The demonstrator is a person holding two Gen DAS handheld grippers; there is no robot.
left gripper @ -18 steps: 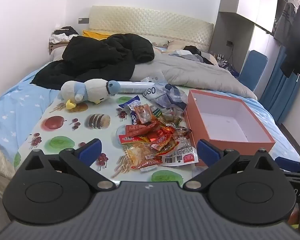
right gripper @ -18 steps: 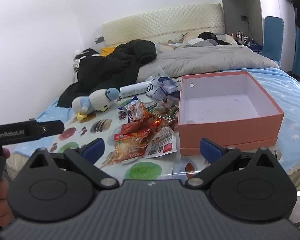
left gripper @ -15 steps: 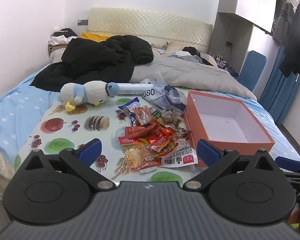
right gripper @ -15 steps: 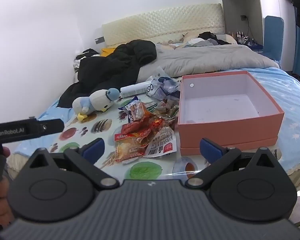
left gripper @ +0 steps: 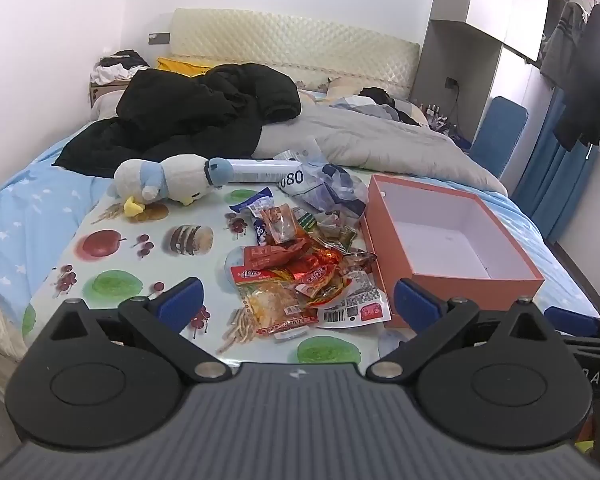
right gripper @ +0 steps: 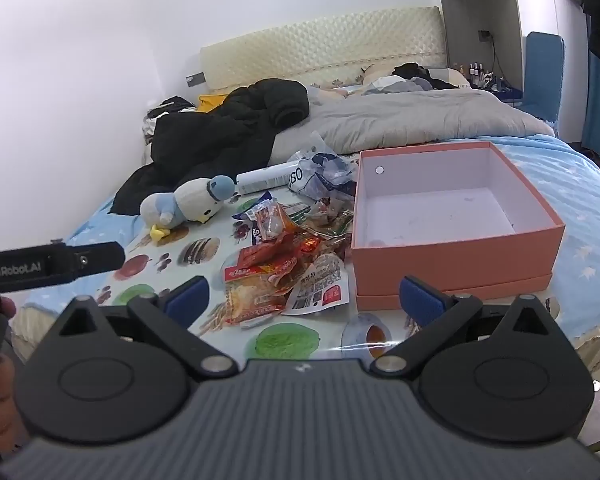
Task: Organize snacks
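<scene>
snack pile (left gripper: 300, 276): beyond left hand-held gripper (left gripper: 298, 304) | both hand-held grippers: wide open, empty

On the tabletop (left gripper: 112, 280), the snack heap (left gripper: 300, 268) lies just left of the open box (left gripper: 452, 276). A plush toy (left gripper: 168, 184) lies behind-left, a crumpled bag (left gripper: 324, 188) behind the heap.

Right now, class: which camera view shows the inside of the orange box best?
The right wrist view: the orange box faces it nearly head-on, baring the whole white floor, with no snack inside. The left wrist view shows the same box at an angle to one side, its near wall hiding some floor.
</scene>
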